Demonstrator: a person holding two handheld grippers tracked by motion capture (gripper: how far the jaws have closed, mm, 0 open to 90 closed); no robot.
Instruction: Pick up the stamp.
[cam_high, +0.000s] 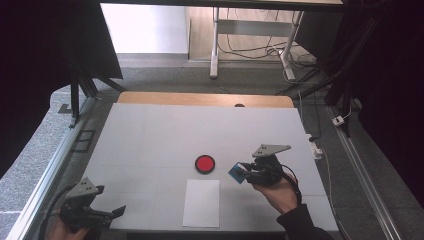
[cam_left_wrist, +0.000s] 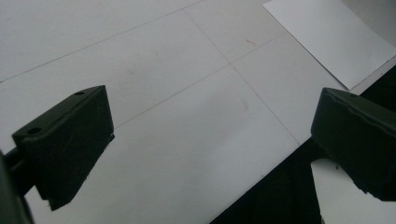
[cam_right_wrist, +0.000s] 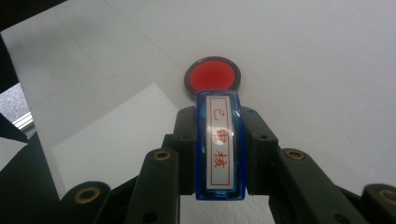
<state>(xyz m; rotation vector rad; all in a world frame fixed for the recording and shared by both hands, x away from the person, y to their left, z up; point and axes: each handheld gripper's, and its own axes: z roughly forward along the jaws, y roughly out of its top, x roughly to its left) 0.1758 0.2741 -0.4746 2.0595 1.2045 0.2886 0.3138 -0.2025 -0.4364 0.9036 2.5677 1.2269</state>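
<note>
Blue stamp (cam_right_wrist: 219, 147) sits clamped in the right gripper (cam_high: 246, 171), near the red ink pad (cam_high: 205, 164). Left gripper (cam_high: 107, 214) idles, jaws wide. Tilted, the stamp could ink unevenly or miss the paper (cam_high: 201, 203).

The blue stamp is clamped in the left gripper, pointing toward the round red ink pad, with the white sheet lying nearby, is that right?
Not quite: the right gripper clamps the blue stamp, as the right gripper view shows. The left gripper is open with nothing between its jaws. The stamp does point toward the red ink pad, near the white sheet.
</note>
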